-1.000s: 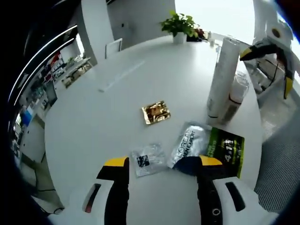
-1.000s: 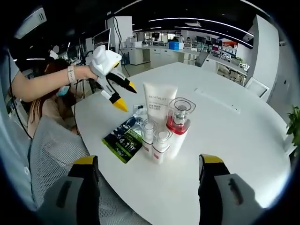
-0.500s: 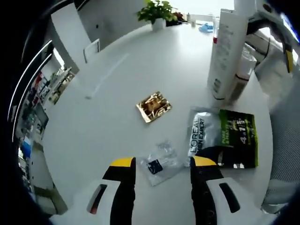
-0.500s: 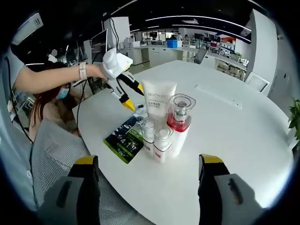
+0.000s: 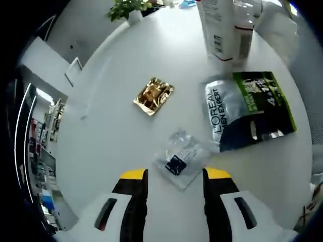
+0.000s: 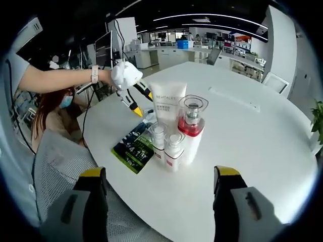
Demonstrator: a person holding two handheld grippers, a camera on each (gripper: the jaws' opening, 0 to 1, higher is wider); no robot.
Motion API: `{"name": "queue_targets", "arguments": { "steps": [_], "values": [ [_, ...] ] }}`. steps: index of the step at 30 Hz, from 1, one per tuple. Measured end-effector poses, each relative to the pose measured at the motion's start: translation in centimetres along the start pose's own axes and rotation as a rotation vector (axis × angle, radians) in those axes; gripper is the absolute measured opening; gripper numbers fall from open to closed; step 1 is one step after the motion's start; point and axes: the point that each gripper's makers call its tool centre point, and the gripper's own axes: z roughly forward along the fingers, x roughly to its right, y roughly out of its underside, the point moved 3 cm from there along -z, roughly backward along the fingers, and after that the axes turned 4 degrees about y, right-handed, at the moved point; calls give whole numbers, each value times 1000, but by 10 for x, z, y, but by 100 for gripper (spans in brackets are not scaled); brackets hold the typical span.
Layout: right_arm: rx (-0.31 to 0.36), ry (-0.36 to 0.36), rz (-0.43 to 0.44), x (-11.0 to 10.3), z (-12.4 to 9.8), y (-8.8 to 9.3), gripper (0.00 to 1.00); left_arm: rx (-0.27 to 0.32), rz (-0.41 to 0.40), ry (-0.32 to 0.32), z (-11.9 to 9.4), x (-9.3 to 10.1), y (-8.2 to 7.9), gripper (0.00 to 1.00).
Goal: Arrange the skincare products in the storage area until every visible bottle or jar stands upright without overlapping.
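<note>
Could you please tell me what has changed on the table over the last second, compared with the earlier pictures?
The left gripper has moved forward and down over the small clear sachet, its open jaws now on either side of it without gripping. Nothing was taken hold of or let go. The gold sachet, the L'Oreal packet, the white tube and the pump bottles stayed where they were, and the right gripper stayed open, back from the cluster.

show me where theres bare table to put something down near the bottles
Bare table spreads wide on the plant side of the bottle cluster. In the left gripper view there is another free patch between the gold sachet and the potted plant. It is crowded on the other side, where the green L'Oreal pack and clear sachet lie close together beside the white tube.
</note>
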Motion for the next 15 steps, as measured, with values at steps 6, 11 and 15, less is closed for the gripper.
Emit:
{"name": "queue_targets", "arguments": {
  "steps": [6, 11, 15],
  "values": [
    [-6, -7, 4, -1, 2, 0, 87, -20, 96, 56, 3, -3, -4, 47],
    [-3, -11, 8, -1, 3, -2, 87, -41, 139, 109, 7, -6, -10, 48],
    [0, -6, 15, 1, 2, -2, 87, -36, 153, 164, 11, -6, -15, 44]
  ]
}}
